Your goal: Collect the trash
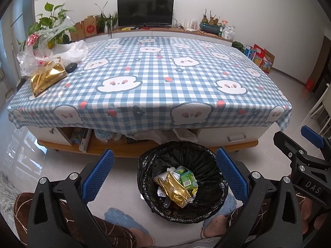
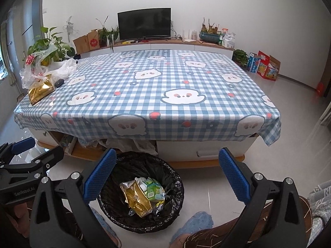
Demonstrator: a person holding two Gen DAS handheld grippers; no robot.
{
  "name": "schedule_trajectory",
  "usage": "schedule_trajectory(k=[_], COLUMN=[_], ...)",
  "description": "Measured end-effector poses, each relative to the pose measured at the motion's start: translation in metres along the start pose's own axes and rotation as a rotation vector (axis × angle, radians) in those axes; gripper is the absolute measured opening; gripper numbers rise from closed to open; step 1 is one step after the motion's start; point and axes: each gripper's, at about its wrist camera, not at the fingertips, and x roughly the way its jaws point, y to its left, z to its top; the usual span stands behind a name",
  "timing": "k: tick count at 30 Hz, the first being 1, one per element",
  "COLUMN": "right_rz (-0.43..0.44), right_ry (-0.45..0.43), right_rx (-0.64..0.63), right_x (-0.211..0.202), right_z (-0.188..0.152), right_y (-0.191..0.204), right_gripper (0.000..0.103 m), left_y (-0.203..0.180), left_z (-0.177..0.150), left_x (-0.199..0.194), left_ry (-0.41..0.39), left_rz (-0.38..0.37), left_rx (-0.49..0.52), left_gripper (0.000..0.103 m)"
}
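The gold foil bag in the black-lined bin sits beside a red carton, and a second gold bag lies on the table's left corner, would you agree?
Not quite: the carton beside the gold foil bag in the black-lined bin is green, not red, as the right wrist view shows. The second gold bag does lie on the table at its left corner.

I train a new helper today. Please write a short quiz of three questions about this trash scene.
1. True or false: the left gripper holds a wrapper.
2. What lines the trash bin? A) black bag B) white bag C) nothing
3. Which shiny item on the table matches one in the bin?

Key:
1. False; both it and the right gripper are open and empty.
2. A.
3. The gold foil bag, far left; another gold foil bag lies in the bin.
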Motion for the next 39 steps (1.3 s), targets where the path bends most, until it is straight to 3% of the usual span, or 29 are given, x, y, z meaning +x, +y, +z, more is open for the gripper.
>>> schedule_trajectory(k=[39], right_rz=[0.001], right_ry=[0.004], right_rx=[0.003], right_x=[0.0034], right_z=[-0.0012], right_y=[-0.0002], right_gripper=[0.095], left_y=[-0.0034], left_z=[-0.0009], left_x=[-0.0003], left_ry=[-0.018], left_rz=[-0.025], left_rx=[0.0], left_gripper=[0.097])
